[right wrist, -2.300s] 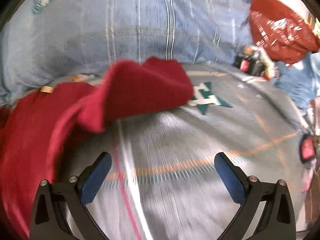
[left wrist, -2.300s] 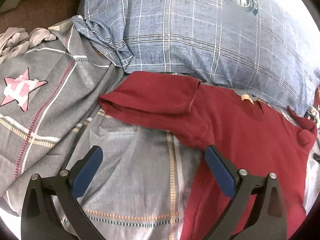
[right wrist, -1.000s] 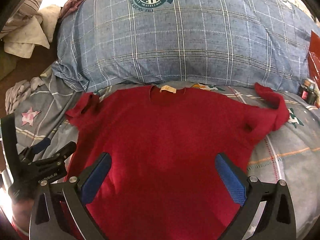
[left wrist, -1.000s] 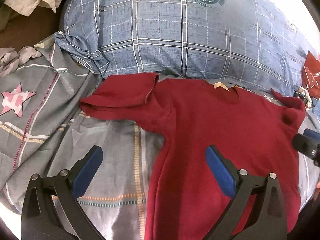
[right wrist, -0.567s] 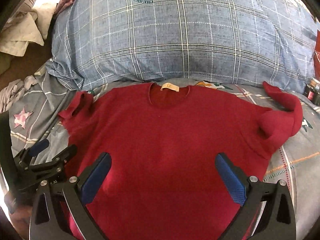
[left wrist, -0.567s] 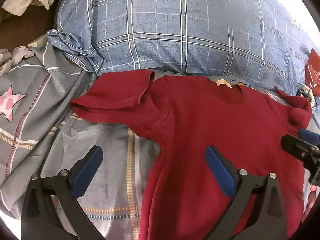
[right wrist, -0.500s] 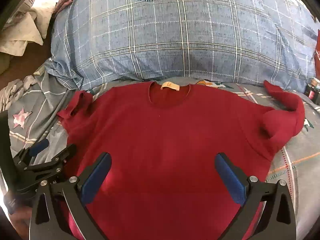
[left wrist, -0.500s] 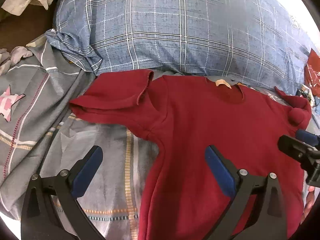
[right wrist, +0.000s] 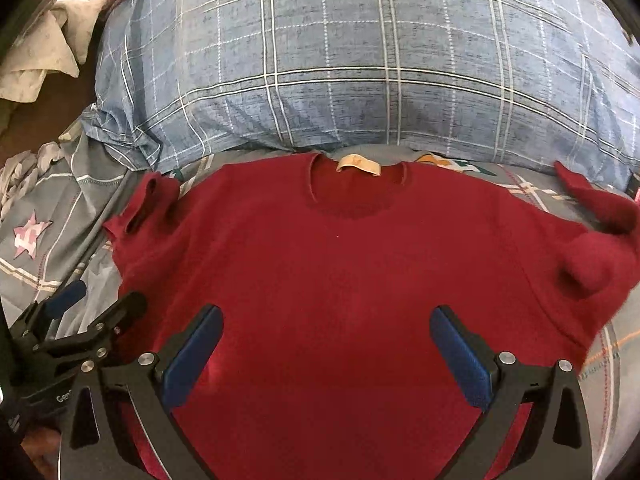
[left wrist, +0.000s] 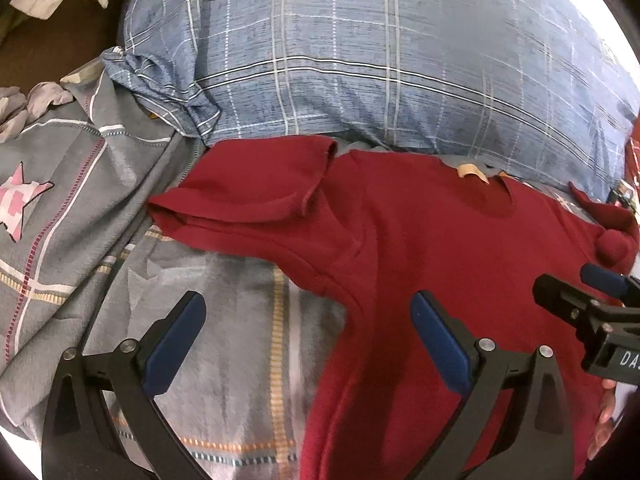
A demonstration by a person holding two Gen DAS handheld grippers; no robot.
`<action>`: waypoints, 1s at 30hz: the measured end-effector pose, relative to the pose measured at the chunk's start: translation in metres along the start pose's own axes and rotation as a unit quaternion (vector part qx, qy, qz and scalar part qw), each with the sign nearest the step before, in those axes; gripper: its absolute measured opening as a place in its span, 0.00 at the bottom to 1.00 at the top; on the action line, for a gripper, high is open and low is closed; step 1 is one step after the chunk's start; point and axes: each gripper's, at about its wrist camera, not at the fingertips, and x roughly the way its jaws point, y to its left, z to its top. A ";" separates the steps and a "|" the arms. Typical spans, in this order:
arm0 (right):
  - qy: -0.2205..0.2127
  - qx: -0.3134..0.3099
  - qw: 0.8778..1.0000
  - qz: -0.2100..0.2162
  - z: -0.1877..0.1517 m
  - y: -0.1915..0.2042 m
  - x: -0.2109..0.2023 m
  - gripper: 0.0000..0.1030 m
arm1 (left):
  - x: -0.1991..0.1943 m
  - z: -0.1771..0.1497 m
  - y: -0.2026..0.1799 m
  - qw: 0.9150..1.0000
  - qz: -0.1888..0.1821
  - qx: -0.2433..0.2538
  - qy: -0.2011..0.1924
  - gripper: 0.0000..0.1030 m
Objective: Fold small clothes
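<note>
Since 0.5 s ago both cams have edged fwd a bit; red T-shirt (right wrist: 360,272) sits slightly lower in the right wrist view, otherwise lies as it did. It is spread flat, neck up-frame, across centre of that view, tan neck label (right wrist: 358,165) just under the blue plaid pillow (right wrist: 360,60). Left sleeve (left wrist: 256,204) is folded over w/ a loose hem; right sleeve (right wrist: 600,240) is bunched & curled at right edge, shape hard to read. Shirt's hem is cut off at bottom of both views, behind the gripper frames.

Left gripper (left wrist: 308,344) has its fingers spread wide, nothing between them, hovering over shirt's side seam & grey bedsheet (left wrist: 224,360). Right gripper (right wrist: 326,354) likewise gapes wide & empty above the shirt's chest; contact w/ cloth can't be told.

Pink star print (left wrist: 20,204) shows mid-left. Crumpled pale cloth (right wrist: 36,64) at upper left is partly out of frame. Red item at far right edge of left view is too clipped to ID.
</note>
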 end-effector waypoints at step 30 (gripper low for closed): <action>0.000 -0.034 0.999 0.039 0.039 0.039 0.030 0.99 | 0.025 0.034 0.035 0.999 -0.001 -0.037 0.013 0.99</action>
